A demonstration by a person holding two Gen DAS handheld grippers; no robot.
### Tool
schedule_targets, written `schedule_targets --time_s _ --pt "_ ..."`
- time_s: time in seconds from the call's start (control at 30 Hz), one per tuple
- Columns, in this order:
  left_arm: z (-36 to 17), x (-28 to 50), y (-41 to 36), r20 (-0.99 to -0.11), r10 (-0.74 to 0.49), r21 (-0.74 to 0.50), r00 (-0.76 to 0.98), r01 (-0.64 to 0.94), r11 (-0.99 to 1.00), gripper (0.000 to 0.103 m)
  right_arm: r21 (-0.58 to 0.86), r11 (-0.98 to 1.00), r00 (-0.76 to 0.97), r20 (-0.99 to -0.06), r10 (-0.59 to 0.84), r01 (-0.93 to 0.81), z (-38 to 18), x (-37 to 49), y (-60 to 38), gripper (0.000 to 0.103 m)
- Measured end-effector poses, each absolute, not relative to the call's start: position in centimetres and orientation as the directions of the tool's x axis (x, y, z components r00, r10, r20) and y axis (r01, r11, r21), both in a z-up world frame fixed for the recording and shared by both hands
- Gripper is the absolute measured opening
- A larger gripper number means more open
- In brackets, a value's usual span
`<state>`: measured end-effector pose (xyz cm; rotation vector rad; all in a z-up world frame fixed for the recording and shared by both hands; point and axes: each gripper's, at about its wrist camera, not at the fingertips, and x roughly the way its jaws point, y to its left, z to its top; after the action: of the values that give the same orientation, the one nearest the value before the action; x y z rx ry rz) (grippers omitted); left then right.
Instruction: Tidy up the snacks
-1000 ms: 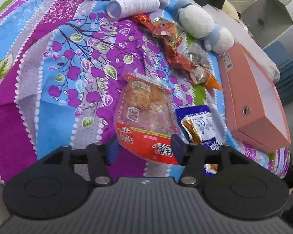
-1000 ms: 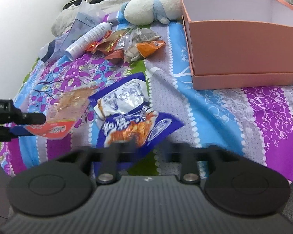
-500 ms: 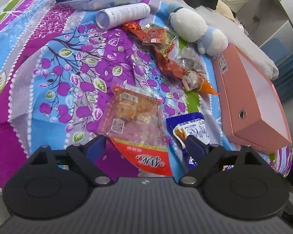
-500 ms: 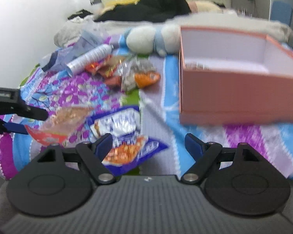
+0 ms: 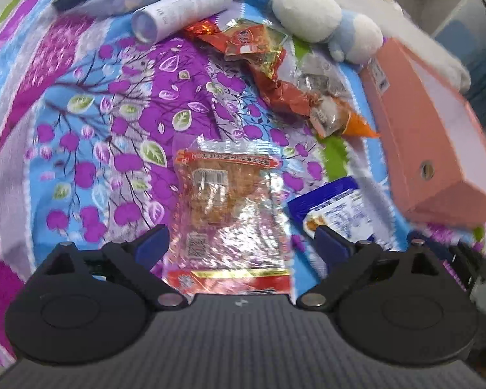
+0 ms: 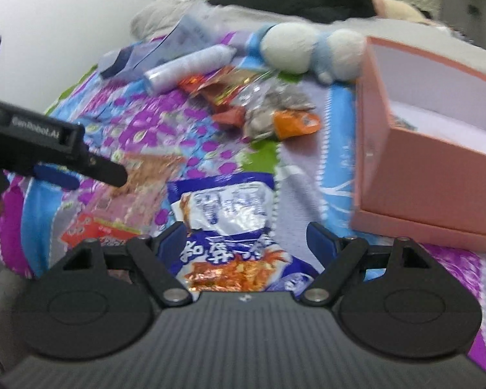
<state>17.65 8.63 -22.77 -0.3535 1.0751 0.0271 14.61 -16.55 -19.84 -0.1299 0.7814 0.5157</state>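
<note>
A: Main snack?
B: Clear crinkly packet [image 5: 225,214], red band at its near end, orange crumbly stuff inside. Flat on the bedspread [image 5: 81,136], between the spread fingers of the left gripper [image 5: 241,243]. Jaws wide, nothing gripped.

A: Right side?
B: Right gripper [image 6: 244,241] also wide apart, empty. Glossy blue-and-white bag [image 6: 230,227] lies between its fingers, overlapping the clear packet's right edge.

A: Other snacks?
B: Heap of small foil wrappers [image 5: 262,61] further back: red, silvery, one orange [image 6: 295,123]. All crumpled.

A: Box?
B: Pink cardboard box [image 6: 418,175], rectangular, open top, white inside, right of the bags. Something small inside, too blurred to tell.

A: Rest?
B: White cylindrical bottle [image 5: 181,13] on its side, fuzzy white-and-blue plush toy [image 5: 324,26] touching the box's far corner. Bedspread is soft fabric, purple and blue leaf print.
</note>
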Motion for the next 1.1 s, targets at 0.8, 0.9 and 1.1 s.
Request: schedule_targets --time_s 0.8,0.9,1.1 --pt "-28.1 24.7 7.5 -0.91 -0.027 -0.114 0.414 -0.186 0.976 0.095 0.059 0.788 0.451 -0.792 0.411 -0.613 -24.2 18.2 -12.7 0.092" --pt "-28.0 24.6 7.6 -0.907 -0.014 -0.104 0.422 -0.191 0.976 0.087 0.048 0.785 0.45 -0.797 0.403 -0.617 -24.1 18.2 -12.7 0.086" --pt "-26.8 23.9 9.2 -0.894 -0.055 -0.182 0.445 -0.248 0.952 0.052 0.05 0.801 0.453 -0.803 0.387 -0.596 -23.4 18.1 -12.9 0.074"
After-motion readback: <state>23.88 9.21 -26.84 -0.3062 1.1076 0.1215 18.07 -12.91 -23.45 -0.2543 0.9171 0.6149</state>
